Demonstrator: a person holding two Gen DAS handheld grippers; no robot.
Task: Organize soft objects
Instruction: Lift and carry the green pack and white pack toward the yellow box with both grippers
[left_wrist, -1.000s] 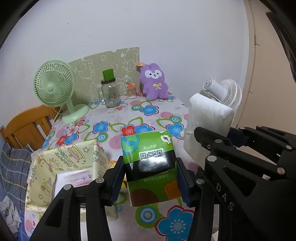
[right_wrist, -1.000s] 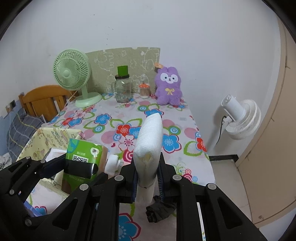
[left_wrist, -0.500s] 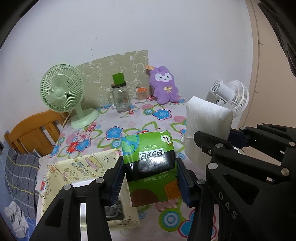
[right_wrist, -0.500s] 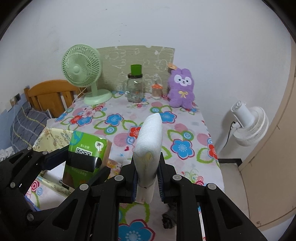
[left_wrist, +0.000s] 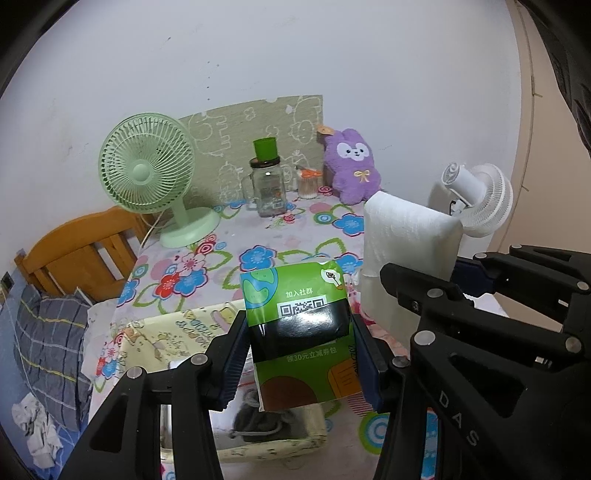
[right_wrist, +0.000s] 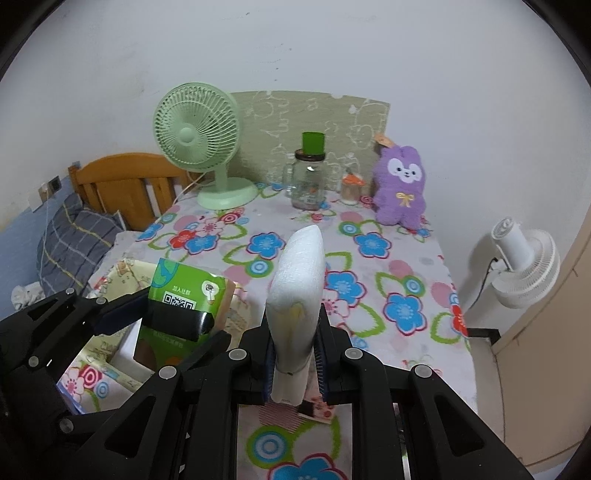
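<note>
My left gripper (left_wrist: 301, 354) is shut on a green tissue pack (left_wrist: 299, 325) and holds it up over a yellow cartoon-print fabric box (left_wrist: 177, 332) at the table's near left. The pack also shows in the right wrist view (right_wrist: 181, 306). My right gripper (right_wrist: 293, 365) is shut on a white tissue pack (right_wrist: 297, 284), held upright above the table; it shows in the left wrist view (left_wrist: 406, 251) too. A dark cloth (left_wrist: 255, 421) lies inside the box. A purple plush bunny (right_wrist: 400, 192) sits at the back of the table.
A green desk fan (right_wrist: 207, 140), a glass jar with a green cup on it (right_wrist: 308, 177) and a small container (right_wrist: 350, 190) stand at the back. A wooden bed frame (right_wrist: 122, 184) and plaid pillow (right_wrist: 70, 236) are left. A white fan (right_wrist: 524, 266) is right.
Both grippers have pulled back and risen with their packs. The fabric box now lies under the green pack, and more of the table shows.
</note>
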